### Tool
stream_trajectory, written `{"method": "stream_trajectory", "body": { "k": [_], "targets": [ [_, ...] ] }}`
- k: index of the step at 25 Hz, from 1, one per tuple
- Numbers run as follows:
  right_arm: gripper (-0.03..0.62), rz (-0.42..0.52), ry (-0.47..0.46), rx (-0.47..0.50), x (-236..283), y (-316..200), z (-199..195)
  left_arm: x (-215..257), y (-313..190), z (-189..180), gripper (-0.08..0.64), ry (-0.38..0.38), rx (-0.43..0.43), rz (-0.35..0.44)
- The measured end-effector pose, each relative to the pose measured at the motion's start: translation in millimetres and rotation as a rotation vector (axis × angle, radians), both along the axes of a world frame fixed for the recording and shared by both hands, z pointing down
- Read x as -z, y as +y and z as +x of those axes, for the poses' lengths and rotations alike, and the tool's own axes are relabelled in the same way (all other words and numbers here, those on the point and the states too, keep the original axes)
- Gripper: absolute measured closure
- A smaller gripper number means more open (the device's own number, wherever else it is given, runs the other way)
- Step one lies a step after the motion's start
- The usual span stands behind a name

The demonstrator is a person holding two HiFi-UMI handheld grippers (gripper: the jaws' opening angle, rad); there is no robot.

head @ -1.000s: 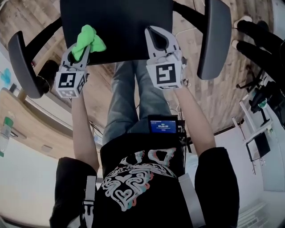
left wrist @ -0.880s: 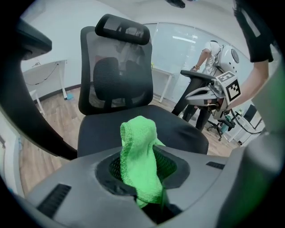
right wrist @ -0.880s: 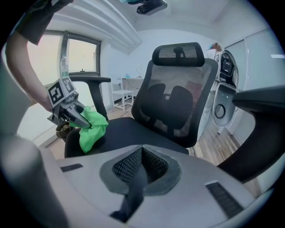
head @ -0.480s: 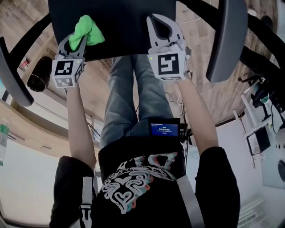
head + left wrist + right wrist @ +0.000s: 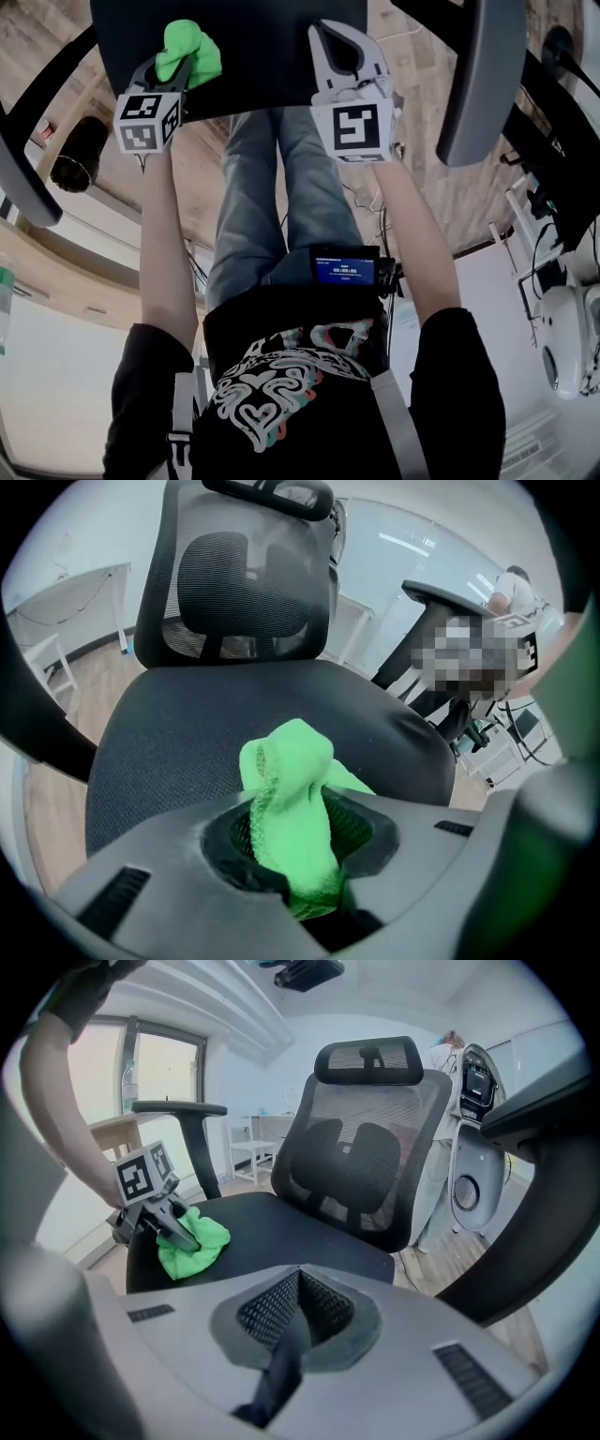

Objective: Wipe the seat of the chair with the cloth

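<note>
Cloth [image 5: 187, 52], bunched, we hold clenched in the left gripper's [image 5: 176, 67] fingers, resting near the seat's [image 5: 262, 56] front-left corner; the rest lies rightward and back; right gripper's [image 5: 339, 42] fingers pressed together, empty.

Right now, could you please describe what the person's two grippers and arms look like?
The left gripper and the right gripper are both light grey plastic, with curved fingers lined by dark mesh pads. Each carries a white cube printed with black square markers. The person wears a black T-shirt with short sleeves.
</note>
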State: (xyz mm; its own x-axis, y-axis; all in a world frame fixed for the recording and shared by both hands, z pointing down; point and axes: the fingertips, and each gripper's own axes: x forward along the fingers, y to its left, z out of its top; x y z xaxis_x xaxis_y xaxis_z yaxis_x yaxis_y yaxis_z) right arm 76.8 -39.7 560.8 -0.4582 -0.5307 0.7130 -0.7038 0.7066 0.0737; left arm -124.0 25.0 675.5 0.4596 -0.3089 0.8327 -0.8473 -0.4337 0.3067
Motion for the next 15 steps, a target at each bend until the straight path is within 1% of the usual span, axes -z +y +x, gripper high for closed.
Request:
{"method": "stream_trajectory", "body": {
  "k": [2, 5, 8, 12, 15],
  "targets": [
    [0.591, -0.014, 0.000, -0.016, -2, 3, 4, 0, 1, 1, 0.462, -0.002, -0.003, -0.004],
    [0.589, -0.047, -0.022, -0.068, -4, 3, 9, -1, -1, 5, 0.462, 0.000, 0.005, -0.006],
    [0.591, -0.043, -0.015, -0.085, -4, 0, 15, -4, -11, 27, 0.463, 0.037, -0.007, -0.011],
    [0.591, -0.024, -0.035, -0.104, -2, -4, 17, -7, -21, 76, 0.463, 0.090, -0.117, 0.005],
    [0.591, -0.020, -0.079, -0.156, 7, -12, 22, -5, -23, 112, 0.463, 0.127, -0.208, 0.031]
  ]
}}
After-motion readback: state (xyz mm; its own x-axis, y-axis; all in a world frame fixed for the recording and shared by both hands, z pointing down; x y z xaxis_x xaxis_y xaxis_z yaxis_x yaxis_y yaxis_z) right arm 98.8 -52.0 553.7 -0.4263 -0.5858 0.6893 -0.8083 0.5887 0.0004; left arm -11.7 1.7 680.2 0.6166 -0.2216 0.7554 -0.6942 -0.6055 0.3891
